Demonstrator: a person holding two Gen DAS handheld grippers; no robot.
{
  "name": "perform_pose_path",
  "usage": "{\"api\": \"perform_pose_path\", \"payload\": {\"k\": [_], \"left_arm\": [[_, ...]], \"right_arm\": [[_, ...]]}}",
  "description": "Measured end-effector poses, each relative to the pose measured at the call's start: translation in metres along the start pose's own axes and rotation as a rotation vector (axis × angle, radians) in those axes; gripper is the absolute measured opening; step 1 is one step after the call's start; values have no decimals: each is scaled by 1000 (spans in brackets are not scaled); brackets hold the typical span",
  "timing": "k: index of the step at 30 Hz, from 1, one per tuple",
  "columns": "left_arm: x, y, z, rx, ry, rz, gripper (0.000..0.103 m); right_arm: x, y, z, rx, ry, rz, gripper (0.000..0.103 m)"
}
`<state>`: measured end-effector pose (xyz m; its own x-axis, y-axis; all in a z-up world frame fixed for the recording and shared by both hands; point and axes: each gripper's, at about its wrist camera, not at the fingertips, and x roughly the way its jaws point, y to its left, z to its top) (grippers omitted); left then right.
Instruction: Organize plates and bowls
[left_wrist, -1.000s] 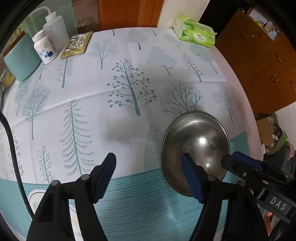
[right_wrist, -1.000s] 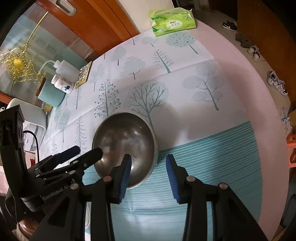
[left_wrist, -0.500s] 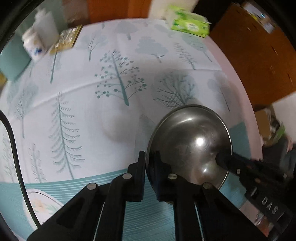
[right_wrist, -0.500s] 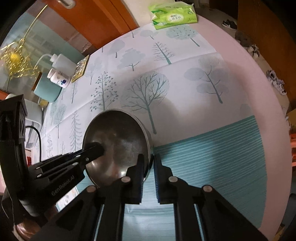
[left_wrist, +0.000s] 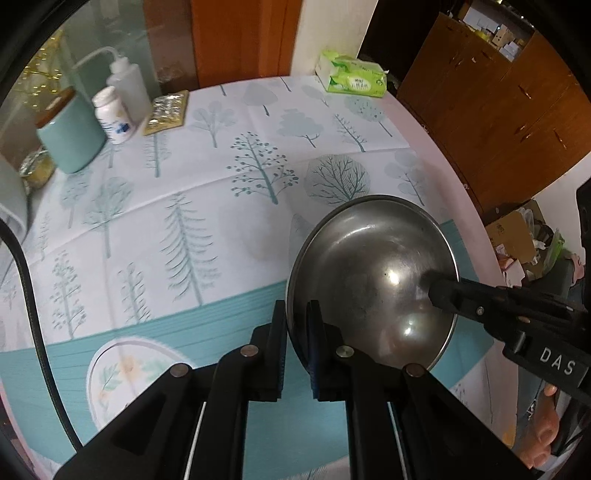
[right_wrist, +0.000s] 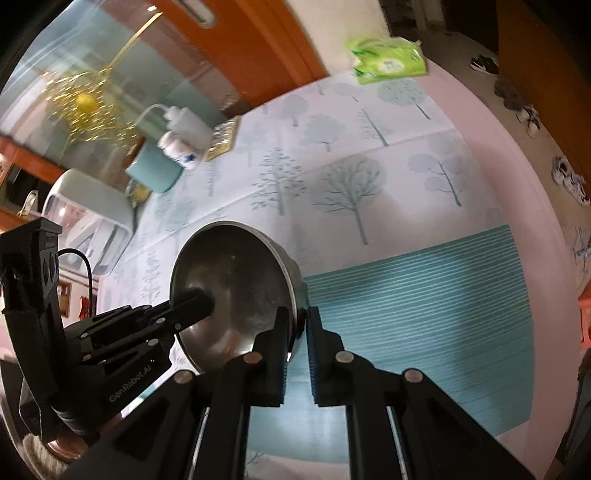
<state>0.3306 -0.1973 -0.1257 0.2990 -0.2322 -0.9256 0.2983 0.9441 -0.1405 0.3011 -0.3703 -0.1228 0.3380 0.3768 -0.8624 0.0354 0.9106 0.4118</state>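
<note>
A steel bowl (left_wrist: 373, 280) hangs tilted above the tree-print tablecloth (left_wrist: 229, 206), held on opposite rims by both grippers. My left gripper (left_wrist: 297, 314) is shut on the bowl's near-left rim, one pad inside and one outside. In the left wrist view my right gripper (left_wrist: 443, 291) reaches in from the right and bites the far rim. In the right wrist view the bowl (right_wrist: 236, 288) sits left of centre with my right gripper (right_wrist: 298, 321) shut on its right rim. My left gripper (right_wrist: 195, 308) grips the opposite side there. A floral plate (left_wrist: 125, 373) lies on the cloth at lower left.
At the table's far side stand a green tissue pack (left_wrist: 351, 77), a teal canister (left_wrist: 70, 136), a white pill bottle (left_wrist: 110, 114), a squeeze bottle (left_wrist: 127, 85) and a blister pack (left_wrist: 168, 112). A white appliance (right_wrist: 88, 218) sits at the left edge. Wooden cabinets (left_wrist: 498, 110) stand right.
Both grippers went from open beside the bowl to shut on its rim. The bowl has since risen off the cloth and tilted, and the floral plate has come into the left wrist view.
</note>
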Motion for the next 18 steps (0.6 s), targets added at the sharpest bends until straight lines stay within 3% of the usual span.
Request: {"api": "perform_pose_path", "payload": {"k": [11,18], "left_arm": [[-88,19,-65,-41,-60,-12,8],[-121,22,-121,-74,-62,-30,10]], "right_arm": [[-43,52,-46,-129,-5,60,9],[-66,80,-90,-226,3,92,9]]}}
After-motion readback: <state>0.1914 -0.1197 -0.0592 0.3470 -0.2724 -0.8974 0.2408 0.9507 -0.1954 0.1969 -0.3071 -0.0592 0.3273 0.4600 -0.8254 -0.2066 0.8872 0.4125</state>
